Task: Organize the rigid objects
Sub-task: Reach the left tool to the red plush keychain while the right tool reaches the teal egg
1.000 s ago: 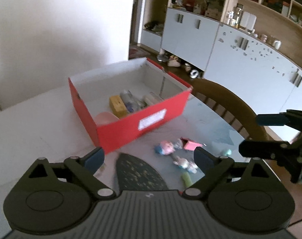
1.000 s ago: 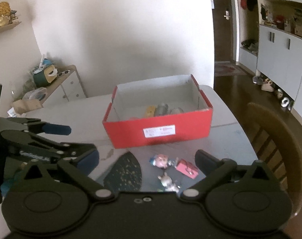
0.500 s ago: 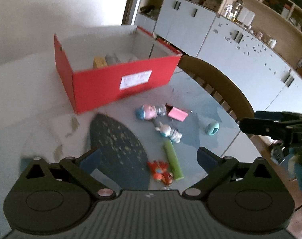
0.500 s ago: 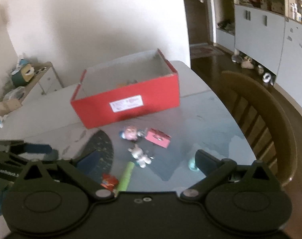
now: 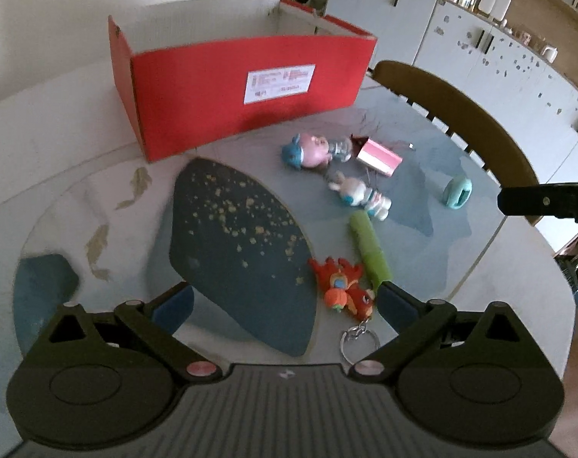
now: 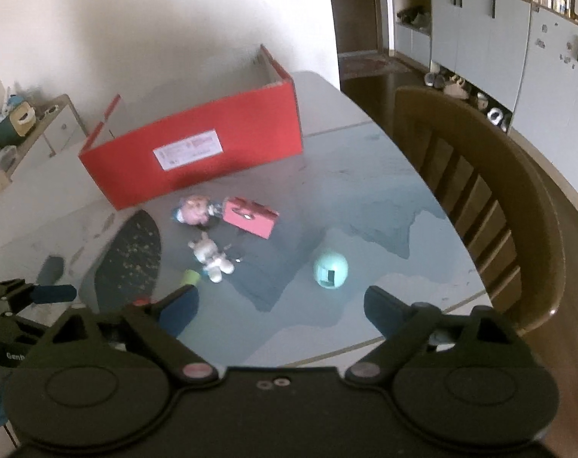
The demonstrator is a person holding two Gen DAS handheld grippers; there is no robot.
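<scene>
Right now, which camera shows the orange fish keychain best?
The left wrist view: the orange fish keychain lies whole, ring included, beside the green stick. The right wrist view shows only a red sliver of it behind the gripper.

Room, daylit, somewhat dim. Round table [image 5: 517, 267], pale top with blue and dark patterned patches, glossy. Wooden chair [image 6: 491, 198] with curved slatted back, at the table's 3 o'clock edge. Plain white wall [image 6: 155, 19] at 12 o'clock. Dark wood floor [image 6: 369, 76] toward 1 o'clock, leading to a door. Run of pale grey cupboards [image 5: 479, 61] at 2 o'clock, open wooden shelves above. Low white cabinet [image 6: 48, 129] with clutter on top at 9 o'clock.
</scene>
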